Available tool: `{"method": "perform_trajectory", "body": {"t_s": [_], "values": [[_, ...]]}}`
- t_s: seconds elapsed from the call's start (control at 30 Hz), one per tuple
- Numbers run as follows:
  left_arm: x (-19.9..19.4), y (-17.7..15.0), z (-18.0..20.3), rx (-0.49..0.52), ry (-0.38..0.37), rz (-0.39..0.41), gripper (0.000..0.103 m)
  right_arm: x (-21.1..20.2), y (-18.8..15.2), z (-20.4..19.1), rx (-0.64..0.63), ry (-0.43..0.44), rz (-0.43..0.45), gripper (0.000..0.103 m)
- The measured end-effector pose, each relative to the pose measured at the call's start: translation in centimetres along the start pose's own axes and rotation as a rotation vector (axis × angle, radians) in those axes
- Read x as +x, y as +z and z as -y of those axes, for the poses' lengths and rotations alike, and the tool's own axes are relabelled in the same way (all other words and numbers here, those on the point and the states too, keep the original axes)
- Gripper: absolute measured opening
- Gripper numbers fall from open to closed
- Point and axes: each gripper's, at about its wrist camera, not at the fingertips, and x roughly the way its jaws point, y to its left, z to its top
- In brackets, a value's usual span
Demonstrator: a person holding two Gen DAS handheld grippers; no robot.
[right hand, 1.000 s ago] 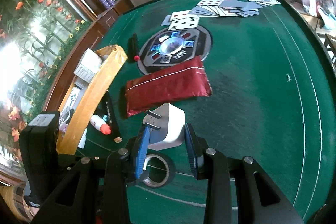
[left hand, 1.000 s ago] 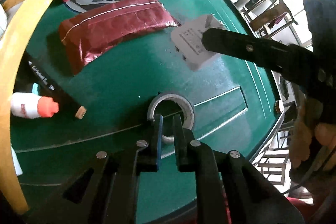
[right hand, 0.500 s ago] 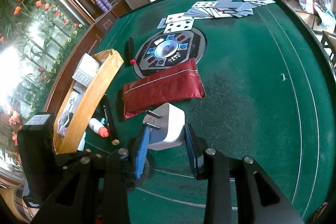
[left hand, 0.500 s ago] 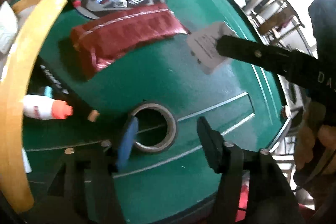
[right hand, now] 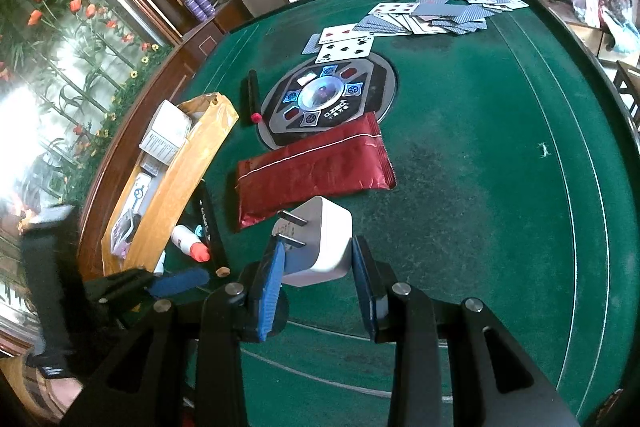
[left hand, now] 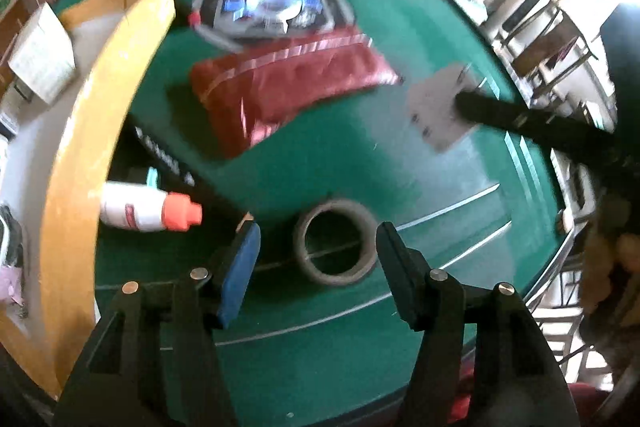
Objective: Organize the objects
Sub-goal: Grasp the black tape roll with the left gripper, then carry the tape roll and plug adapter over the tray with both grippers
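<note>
the left claw (left hand: 318,251) stands about half open over the green surface (left hand: 360,163), its pads on either side of a tape roll (left hand: 335,242) that lies flat on the felt with its hole facing up. the pads do not touch the roll; a gap shows on both sides, and nothing is held.

the right claw (right hand: 318,267) is closed on a white charger (right hand: 324,243), one blue pad on each flat side. the charger is held off the surface, near the red pouch (right hand: 312,167). its two flat prongs point up and to the left in the right wrist view, toward the box (right hand: 176,183). in the left wrist view the same charger (left hand: 434,109) shows a grey printed face, but the print is too blurred to read.

the pouch lies flat with its long axis running roughly left to right, just below the round dealer panel (right hand: 326,103). that panel carries upside-down lettering too small to make out.

a white bottle (left hand: 148,209) with an orange cap lies on its side beside the box, cap pointing toward the tape roll. next to it a long black box (right hand: 208,227) has white writing along its side, not readable. playing cards (right hand: 432,13) are spread at the far edge of the surface.
</note>
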Motion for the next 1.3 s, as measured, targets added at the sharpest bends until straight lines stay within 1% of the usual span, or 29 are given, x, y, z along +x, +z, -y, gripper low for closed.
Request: {"method": "perform_trajectory", "body": {"t_s": [0.03,0.07,0.1,0.2,0.33,0.37,0.4,0.43,0.47,0.63,0.7,0.77,0.83,1.03,1.3], "values": [[0.3,-0.3,0.2,0.019,0.003,-0.011,0.064,0.0,0.0,0.0,0.0,0.001,-0.001,0.034],[0.5,-0.6,0.5,0.032,0.008,-0.013,0.07,0.0,0.0,-0.1,-0.001,0.003,-0.002,0.034],[0.8,-0.7,1.0,0.051,0.01,-0.017,0.072,0.1,0.0,-0.1,-0.002,0.004,-0.003,0.034],[1.8,-0.8,2.0,0.083,0.026,-0.036,0.072,0.2,0.1,-0.3,-0.007,0.007,-0.007,0.034],[2.7,-0.5,2.2,0.092,0.048,-0.037,0.072,0.3,0.1,-0.5,-0.012,0.006,-0.01,0.034],[2.8,-0.4,2.1,0.093,0.049,-0.036,0.072,0.3,0.1,-0.5,-0.012,0.006,-0.011,0.034],[2.9,-0.3,2.1,0.137,0.035,-0.043,0.071,0.3,0.1,-0.5,-0.012,0.006,-0.011,0.034],[2.8,-0.3,2.0,0.137,0.042,-0.036,0.06,0.3,0.1,-0.5,-0.011,0.005,-0.01,0.034],[2.7,-0.2,2.1,0.136,0.039,-0.033,0.06,0.3,0.1,-0.5,-0.01,0.005,-0.01,0.034],[1.7,-0.4,1.3,0.102,-0.001,-0.023,0.06,0.5,0.2,-0.3,-0.006,0.0,-0.011,0.034],[0.7,-0.6,0.7,0.081,-0.025,-0.008,0.06,0.6,0.3,-0.3,-0.006,0.004,-0.013,0.034],[-0.5,-1.1,0.0,0.057,-0.03,0.007,0.06,0.8,0.5,-0.5,-0.012,0.006,-0.016,0.034],[-1.5,-0.7,-0.8,0.022,-0.042,0.015,0.06,1.1,0.7,-0.9,-0.021,0.015,-0.02,0.034],[-4.3,-2.3,-3.0,-0.05,-0.051,0.055,0.06,2.4,1.1,-2.9,-0.065,0.043,-0.043,0.034],[-9.1,-4.5,-6.9,-0.169,-0.036,0.121,0.06,4.1,1.3,-6.0,-0.121,0.085,-0.074,0.034]]}}
